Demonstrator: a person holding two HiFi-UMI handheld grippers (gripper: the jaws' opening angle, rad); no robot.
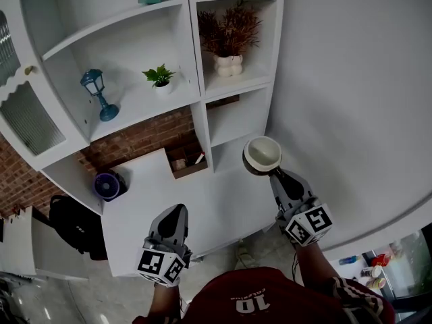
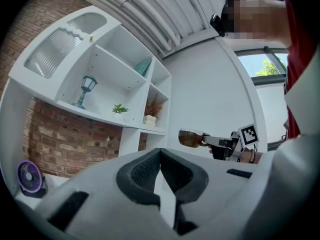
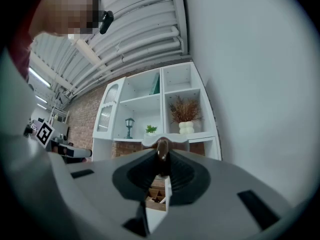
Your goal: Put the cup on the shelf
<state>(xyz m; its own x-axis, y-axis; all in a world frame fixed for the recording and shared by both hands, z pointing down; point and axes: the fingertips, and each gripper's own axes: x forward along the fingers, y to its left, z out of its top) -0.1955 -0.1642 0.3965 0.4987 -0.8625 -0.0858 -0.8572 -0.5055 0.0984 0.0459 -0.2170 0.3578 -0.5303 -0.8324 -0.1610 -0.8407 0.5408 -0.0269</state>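
Observation:
A brown cup [image 1: 262,154] with a cream inside hangs in the air in front of the white shelf unit [image 1: 201,79], near its lower right compartments. My right gripper [image 1: 275,173] is shut on the cup's handle [image 3: 161,151], and the cup's pale rim [image 3: 162,142] shows just past the jaws. The left gripper view shows the cup [image 2: 190,138] from the side, held level by the right gripper [image 2: 206,140]. My left gripper [image 1: 177,211] is lower left over the white counter, its jaws touching at the tips [image 2: 160,151] with nothing between them.
The shelves hold a blue lantern [image 1: 98,94], a small green plant [image 1: 160,77] and a white vase of dried stems [image 1: 229,63]. A purple fan [image 1: 108,184] and a wooden organiser [image 1: 185,159] sit on the counter [image 1: 155,201]. A black bag [image 1: 74,225] lies on the floor. A white wall [image 1: 351,100] stands to the right.

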